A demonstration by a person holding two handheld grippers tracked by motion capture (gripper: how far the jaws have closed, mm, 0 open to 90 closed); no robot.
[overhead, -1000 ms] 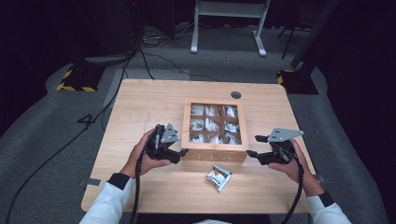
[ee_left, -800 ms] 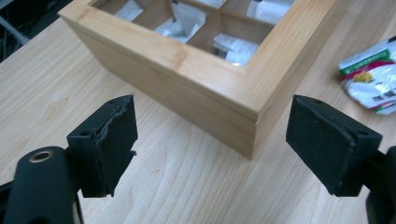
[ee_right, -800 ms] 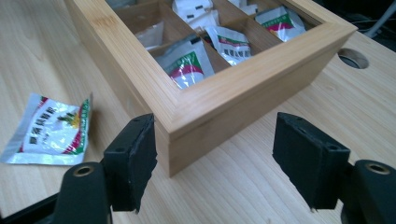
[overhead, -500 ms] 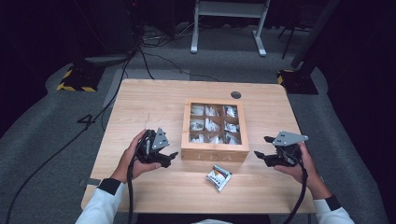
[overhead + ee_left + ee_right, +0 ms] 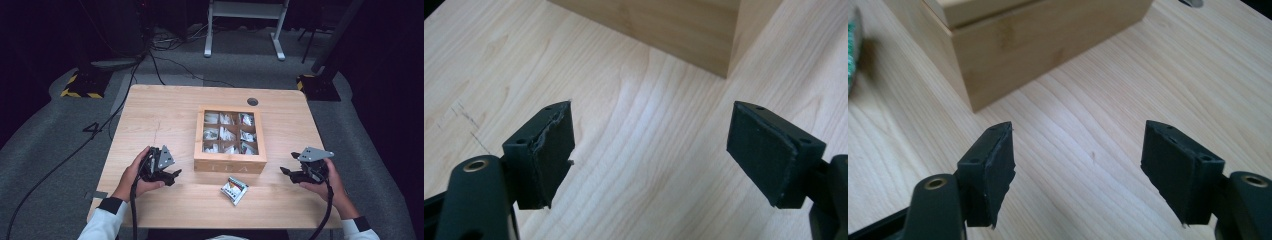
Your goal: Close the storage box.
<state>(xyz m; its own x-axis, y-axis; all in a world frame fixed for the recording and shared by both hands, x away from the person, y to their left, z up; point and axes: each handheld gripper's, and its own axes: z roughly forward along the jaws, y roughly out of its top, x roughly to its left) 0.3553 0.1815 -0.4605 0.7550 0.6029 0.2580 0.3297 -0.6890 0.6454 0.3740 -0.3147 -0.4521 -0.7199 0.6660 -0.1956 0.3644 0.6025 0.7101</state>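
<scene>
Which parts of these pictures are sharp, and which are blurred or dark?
High view: the table is evenly lit, the floor around it dark. Left gripper view: pads sharp, box slightly soft. Right gripper view: a green packet at the left edge is blurred.

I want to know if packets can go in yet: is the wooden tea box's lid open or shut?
Shut. The square wooden tea box has its glass-paned lid lying flat over the nine compartments, and the right gripper view shows the lid seated level on the box body.

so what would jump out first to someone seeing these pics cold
A wooden tea box with a windowed lid sits shut at the table's centre, packets visible in its nine compartments. One loose tea packet lies just in front of it. Flanking the box, the left tongs and right tongs hover open and empty.
</scene>
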